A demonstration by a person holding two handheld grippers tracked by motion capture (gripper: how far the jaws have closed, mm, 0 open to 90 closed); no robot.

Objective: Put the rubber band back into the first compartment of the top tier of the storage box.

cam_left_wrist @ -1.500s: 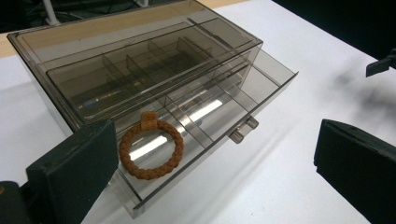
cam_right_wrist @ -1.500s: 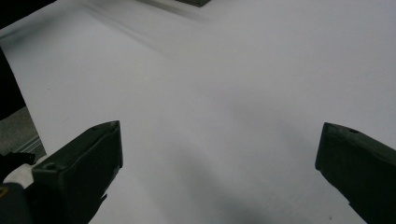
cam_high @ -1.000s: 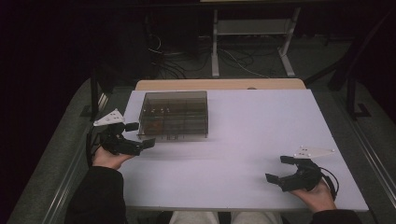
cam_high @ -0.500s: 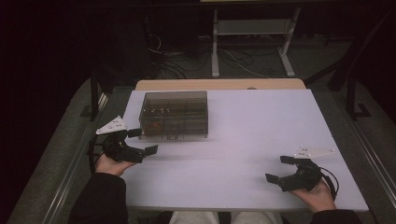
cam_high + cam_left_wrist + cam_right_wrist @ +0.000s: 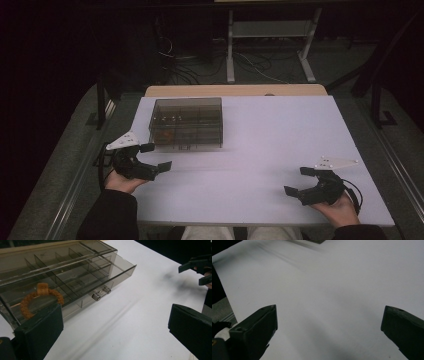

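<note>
While its jaws gape, left hand-held gripper (image 5: 152, 157) beside organizer box (image 5: 186, 122).

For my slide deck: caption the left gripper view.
Open left claw faces a smoky clear compartment box holding an orange braided ring.

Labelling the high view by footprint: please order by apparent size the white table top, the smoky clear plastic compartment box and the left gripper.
1. White table top
2. Smoky clear plastic compartment box
3. Left gripper, open-jawed beside the box's near left corner.
</note>
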